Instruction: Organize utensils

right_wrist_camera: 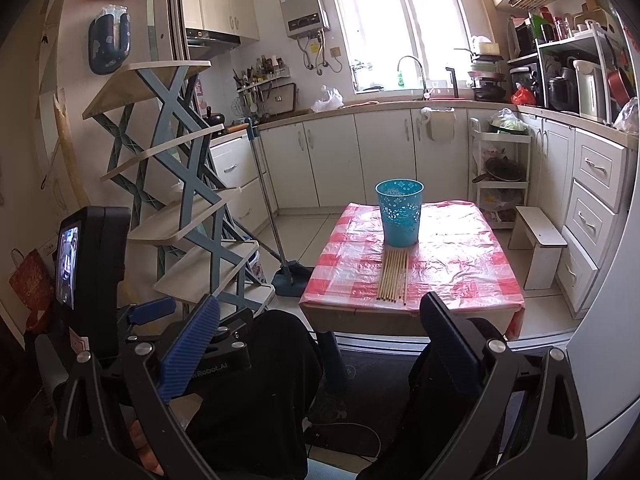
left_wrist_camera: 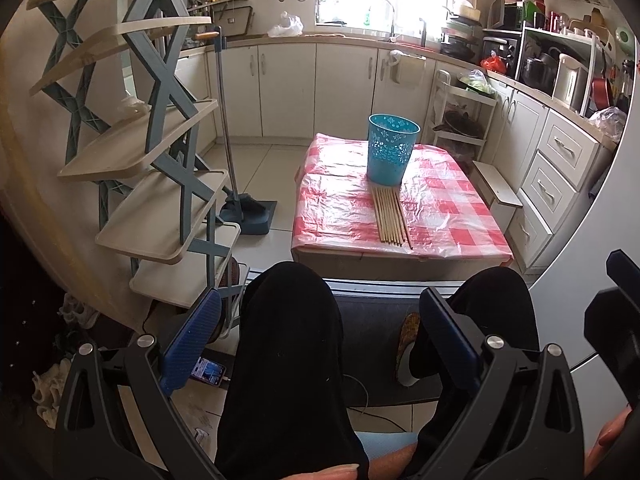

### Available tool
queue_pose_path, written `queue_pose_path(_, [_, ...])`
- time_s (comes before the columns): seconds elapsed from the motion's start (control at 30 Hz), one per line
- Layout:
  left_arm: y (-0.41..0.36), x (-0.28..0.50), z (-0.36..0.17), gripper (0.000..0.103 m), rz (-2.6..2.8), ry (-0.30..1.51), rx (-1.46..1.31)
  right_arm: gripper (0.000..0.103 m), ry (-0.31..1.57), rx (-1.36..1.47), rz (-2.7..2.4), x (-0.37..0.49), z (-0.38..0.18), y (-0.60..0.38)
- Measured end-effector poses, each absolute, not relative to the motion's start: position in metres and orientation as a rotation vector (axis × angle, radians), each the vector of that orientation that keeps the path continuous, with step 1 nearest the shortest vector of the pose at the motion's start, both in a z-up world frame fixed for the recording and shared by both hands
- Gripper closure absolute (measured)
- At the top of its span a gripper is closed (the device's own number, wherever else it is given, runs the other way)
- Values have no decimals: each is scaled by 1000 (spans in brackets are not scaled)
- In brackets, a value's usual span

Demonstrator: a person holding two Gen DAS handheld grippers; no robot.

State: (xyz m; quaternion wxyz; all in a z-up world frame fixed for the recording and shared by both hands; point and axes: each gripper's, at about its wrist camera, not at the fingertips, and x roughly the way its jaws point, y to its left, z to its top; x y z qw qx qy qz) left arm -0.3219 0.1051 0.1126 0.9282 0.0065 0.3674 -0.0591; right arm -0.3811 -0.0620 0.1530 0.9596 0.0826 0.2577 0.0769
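The left gripper (left_wrist_camera: 320,340) is held low over the seated person's lap, its two blue-padded fingers (left_wrist_camera: 192,344) spread wide with nothing between them; one black-trousered knee (left_wrist_camera: 288,320) fills the gap and the other sits behind the right-hand finger. The right gripper (right_wrist_camera: 320,344) is held the same way, jaws released and empty, both knees showing between and behind its fingers. From the right wrist view the left gripper's body, with a small lit screen, stands just off the left-hand finger.

Well ahead of both pairs of jaws stands one low table (left_wrist_camera: 472,240) under a red-and-white checked plastic cover. On it are two things. One teal basket (left_wrist_camera: 393,148), upright and pierced with a flower pattern, stands toward the far side, roughly in line with the gap between the jaws. One row of wooden chopsticks (left_wrist_camera: 391,216) lies flat side by side, pointing from the basket's foot back toward the near edge (I make it about nine or ten sticks, though they lie too close to count surely). Their far ends reach the basket's base (right_wrist_camera: 400,242); whether they touch it I cannot tell.

Left of the jaws rises one folding rack (left_wrist_camera: 160,136) with cream shelves, and one broom with dustpan (left_wrist_camera: 248,212) leans beyond it. One small white stool (right_wrist_camera: 538,240) stands right of the table.
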Motion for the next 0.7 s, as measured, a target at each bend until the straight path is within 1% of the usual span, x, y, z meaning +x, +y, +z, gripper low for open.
queue_pose_path(0.23, [101, -282, 92, 8, -157, 813, -9, 7, 543, 152, 155, -336, 135, -75])
queue_pose_path(0.3, [99, -260, 82, 8, -155, 837, 3, 7, 562, 152, 129, -309, 126, -88])
queue_pose_path(0.4, [99, -219, 61, 8, -176, 921, -34, 7, 596, 179, 110, -261, 104, -113])
queue_pose_path(0.5, [97, -175, 40, 8, -151, 961, -54, 7, 680, 185, 87, -200, 70, -136])
queue_pose_path(0.53, [93, -156, 33, 8, -139, 971, -42, 10, 703, 175, 85, -181, 60, -141])
queue_pose_path(0.57, [89, -145, 27, 8, -133, 973, -35, 15, 737, 164, 92, -154, 44, -146])
queue_pose_path(0.6, [85, -133, 22, 8, -124, 977, -29, 28, 770, 158, 97, -136, 34, -147])
queue_pose_path(0.63, [82, -118, 16, 8, -119, 982, -24, 36, 807, 163, 107, -117, 20, -151])
queue_pose_path(0.67, [77, -100, 8, 8, -117, 996, -20, 40, 848, 179, 118, -94, 5, -155])
queue_pose_path(0.7, [72, -84, 0, 8, -113, 1010, -18, 50, 886, 195, 127, -73, -10, -160])
